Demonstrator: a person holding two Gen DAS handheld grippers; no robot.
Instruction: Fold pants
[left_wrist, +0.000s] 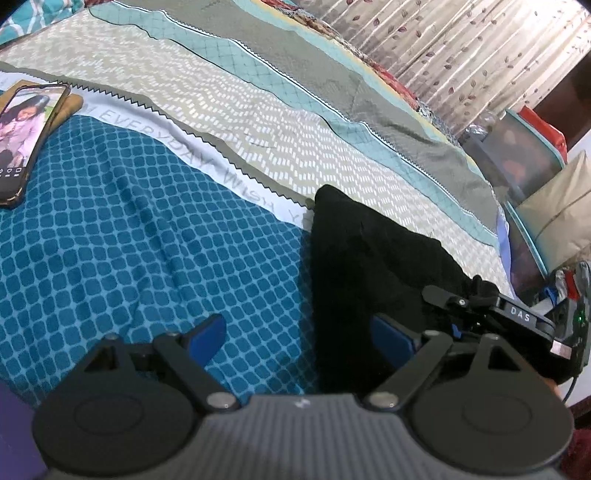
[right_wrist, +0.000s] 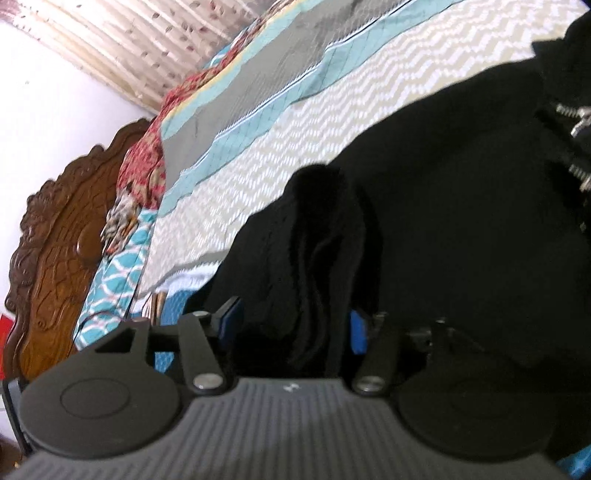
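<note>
The black pants (left_wrist: 373, 254) lie bunched on the bedspread (left_wrist: 258, 122), well right of the phone (left_wrist: 26, 140); the right gripper (right_wrist: 293, 326) has its fingers parted around a fold of them, pads seemingly not pressing. The left gripper (left_wrist: 301, 334) hovers spread and empty at their edge beside the phone-side; a fold looks just laid, so next comes a fresh grip on an edge.

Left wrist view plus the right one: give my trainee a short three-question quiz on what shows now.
1. True or false: the left gripper grips the black fabric pants.
2. What lies at the far left, on the teal checked bedspread? A) smartphone with lit screen B) mug C) book
3. Which dark fabric stands between the right gripper's blue pads?

Key: 1 false, it is open and empty; 2 A; 3 the pants.
</note>
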